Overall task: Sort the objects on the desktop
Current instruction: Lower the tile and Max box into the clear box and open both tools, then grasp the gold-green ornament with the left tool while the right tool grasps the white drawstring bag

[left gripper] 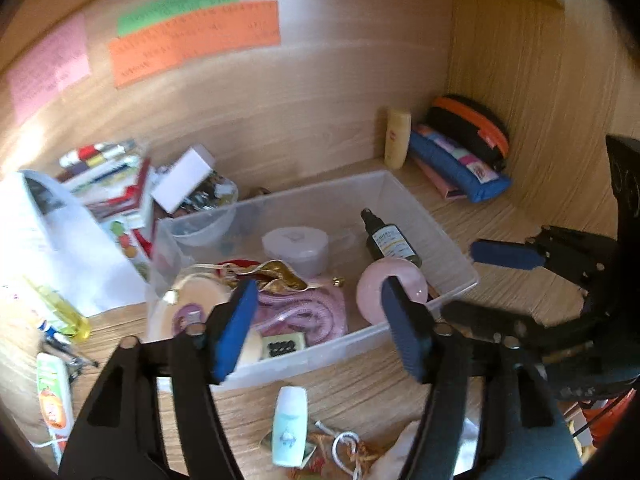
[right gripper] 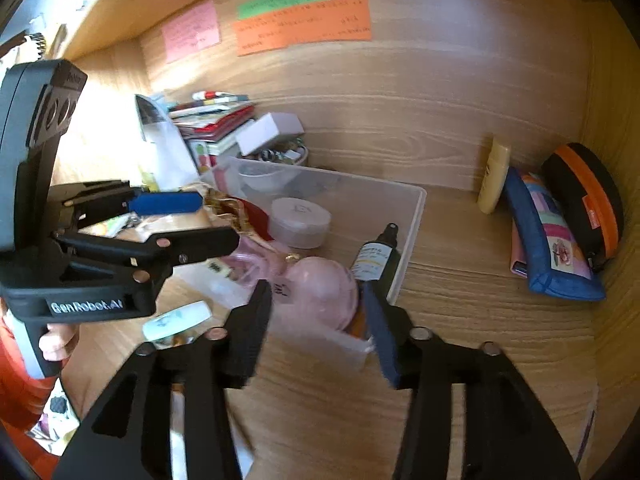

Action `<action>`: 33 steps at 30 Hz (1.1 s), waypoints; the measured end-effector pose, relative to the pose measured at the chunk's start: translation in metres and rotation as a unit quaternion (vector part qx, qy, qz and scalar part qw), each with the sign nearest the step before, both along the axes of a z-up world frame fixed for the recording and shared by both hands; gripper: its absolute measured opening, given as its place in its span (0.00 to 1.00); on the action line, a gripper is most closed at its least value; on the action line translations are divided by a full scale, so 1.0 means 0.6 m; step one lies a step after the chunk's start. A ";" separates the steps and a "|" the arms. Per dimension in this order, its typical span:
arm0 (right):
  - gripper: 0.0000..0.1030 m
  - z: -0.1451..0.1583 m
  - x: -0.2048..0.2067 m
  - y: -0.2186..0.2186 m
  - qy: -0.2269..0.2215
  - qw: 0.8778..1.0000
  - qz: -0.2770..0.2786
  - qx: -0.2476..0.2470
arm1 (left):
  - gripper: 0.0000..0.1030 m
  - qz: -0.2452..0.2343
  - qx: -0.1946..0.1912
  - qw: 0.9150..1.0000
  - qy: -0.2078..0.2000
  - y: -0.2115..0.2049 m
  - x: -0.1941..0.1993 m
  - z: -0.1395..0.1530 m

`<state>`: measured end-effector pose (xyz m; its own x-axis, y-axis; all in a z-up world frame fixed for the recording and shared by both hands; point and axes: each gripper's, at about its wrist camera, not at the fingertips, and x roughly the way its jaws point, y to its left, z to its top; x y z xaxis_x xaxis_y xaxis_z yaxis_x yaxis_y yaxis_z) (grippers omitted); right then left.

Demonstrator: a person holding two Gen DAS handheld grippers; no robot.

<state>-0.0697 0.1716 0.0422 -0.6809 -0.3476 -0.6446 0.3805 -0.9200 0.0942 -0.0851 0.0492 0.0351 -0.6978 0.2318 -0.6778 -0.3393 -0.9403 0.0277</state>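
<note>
Both tools stand with jaws apart and empty, the left tool (left gripper: 320, 320) over the near rim of the clear bin (left gripper: 460, 264) and the right tool (right gripper: 320, 320) at its near corner by the pink ball (right gripper: 320, 284), while bare desk (right gripper: 480, 320) lies open to the right.

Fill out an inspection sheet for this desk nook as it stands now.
Surface: wooden desk, partly bare.
Job's things: clear bin holds dark spray bottle, pink round case, lidded jar, pink cord.
Clutter: white tube in front of the bin; book pile; pouches at the right wall.
Grippers: left gripper and right gripper open, holding nothing.
Cables: nothing seen.
Surroundings: coloured notes on the back panel.
</note>
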 end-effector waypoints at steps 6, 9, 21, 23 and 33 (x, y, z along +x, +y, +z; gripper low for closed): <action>0.73 0.011 0.060 -0.023 0.016 0.999 0.028 -0.002 | 0.75 0.019 -0.002 1.000 0.009 -0.035 0.046 0.003; 0.75 0.007 0.081 -0.036 0.012 0.999 0.041 -0.003 | 0.82 0.034 -0.014 0.999 0.004 -0.049 0.062 -0.010; 0.82 -0.037 0.148 -0.079 -0.030 0.995 0.089 -0.026 | 0.83 0.087 -0.018 0.994 -0.064 -0.121 0.119 -0.088; 0.82 -0.049 0.154 -0.091 -0.045 0.993 0.102 -0.031 | 0.83 0.080 -0.017 0.993 -0.081 -0.123 0.130 -0.105; 0.82 -0.111 0.152 -0.128 -0.068 0.994 0.082 0.022 | 0.83 0.051 -0.058 0.992 -0.097 -0.091 0.158 -0.158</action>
